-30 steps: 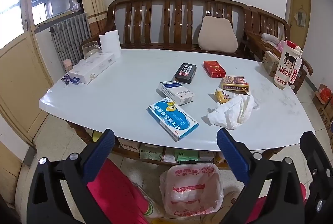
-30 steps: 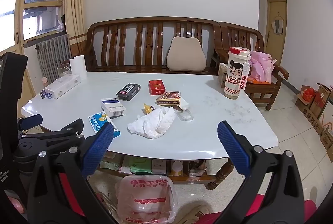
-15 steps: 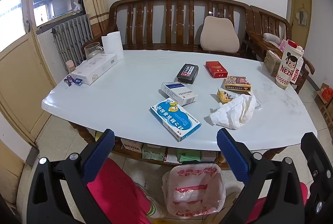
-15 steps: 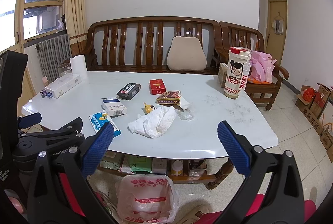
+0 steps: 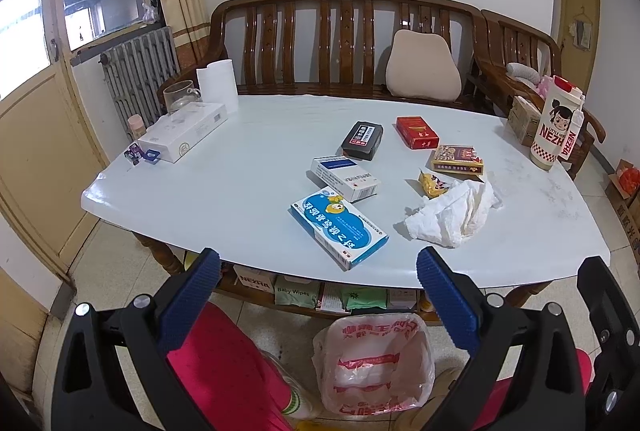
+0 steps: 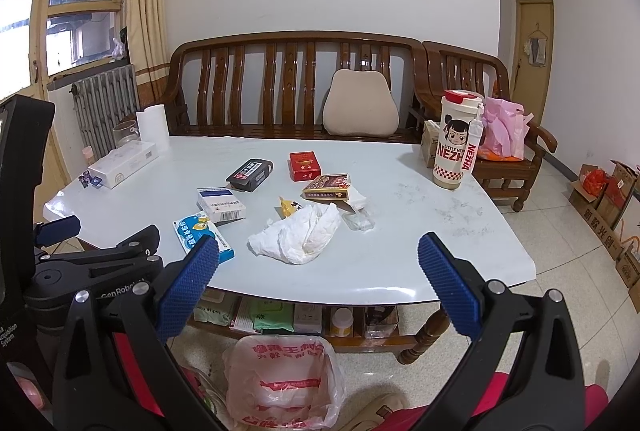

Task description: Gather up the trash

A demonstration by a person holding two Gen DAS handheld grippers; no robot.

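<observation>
**Both grippers wide open, short of the littered table**

The left gripper point(image 5: 318, 281) and the right gripper point(image 6: 318, 267) each stand with jaws spread wide and nothing between them. Their fingers are black, hard-looking arms tipped with blue pads point(image 6: 188, 285) of ribbed, knurled texture.

The table point(image 5: 240, 199) has a glossy, pale, rounded top on turned brown wooden legs. On it lies a crumpled white tissue point(image 5: 454, 217), soft and creased, with a faint yellowish stain. Touching its far-left edge is a small yellow wrapper point(image 5: 432, 185), shiny and crinkled. Just beyond the tissue's right side, in the right wrist view, sits a clear, flat scrap of plastic point(image 6: 360, 221).

Rectangular cardboard boxes lie around them: a blue box point(image 5: 340, 227) with a cartoon print at the near edge, a white box point(image 5: 344, 177) touching its far corner, a black box point(image 5: 362, 139), a red box point(image 5: 417, 131) and a patterned pack point(image 5: 458, 159).

The tissue lies beyond both grippers, apart from them; in the left view it sits ahead toward the right pad, in the right view ahead and roughly centred. Below the table's near edge, on the tiled floor, stands a bin point(image 6: 282, 383) lined with a thin, translucent bag printed in red, its mouth open, between and beneath the gripper fingers.
</observation>
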